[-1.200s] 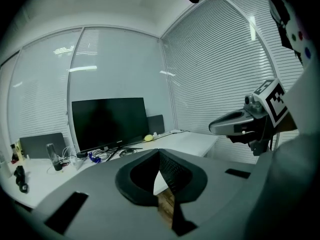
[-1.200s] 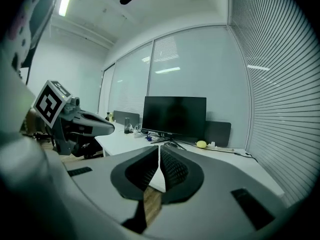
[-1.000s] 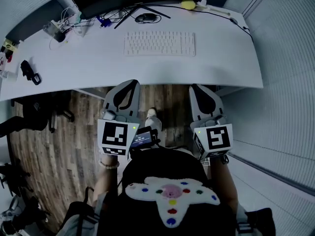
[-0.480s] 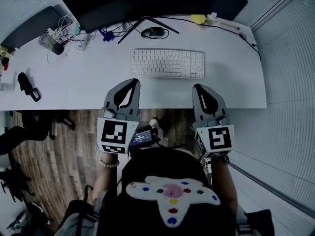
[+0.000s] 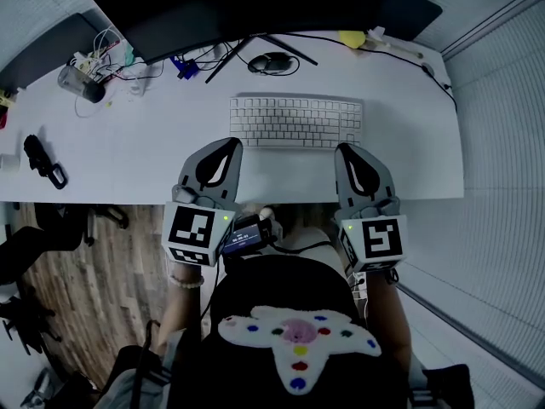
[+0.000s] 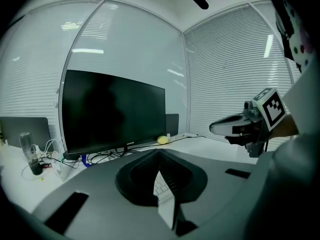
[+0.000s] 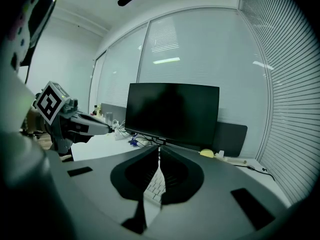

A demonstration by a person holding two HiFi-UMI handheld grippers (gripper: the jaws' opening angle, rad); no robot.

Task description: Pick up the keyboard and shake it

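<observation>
A white keyboard (image 5: 295,121) lies flat on the white desk (image 5: 119,156), in front of the monitor. In the head view my left gripper (image 5: 228,143) hovers just short of the keyboard's near left corner. My right gripper (image 5: 347,147) hovers just short of its near right corner. Both are shut with nothing between their jaws, and neither touches the keyboard. A strip of keyboard (image 6: 161,186) shows below the shut tips of the left gripper (image 6: 159,151). In the right gripper view, the keyboard (image 7: 154,186) shows the same way under the right gripper (image 7: 159,148).
A large dark monitor (image 5: 230,7) stands at the back, with a black mouse (image 5: 271,60) and cables before it. A yellow object (image 5: 350,37) lies back right, a glass jar (image 5: 75,79) and a black item (image 5: 38,158) at left. Blinds line the right wall.
The person has stepped closer to the desk. Both grippers now reach over its front edge, near the keyboard, where before they hung over the wooden floor. Both stay shut.
</observation>
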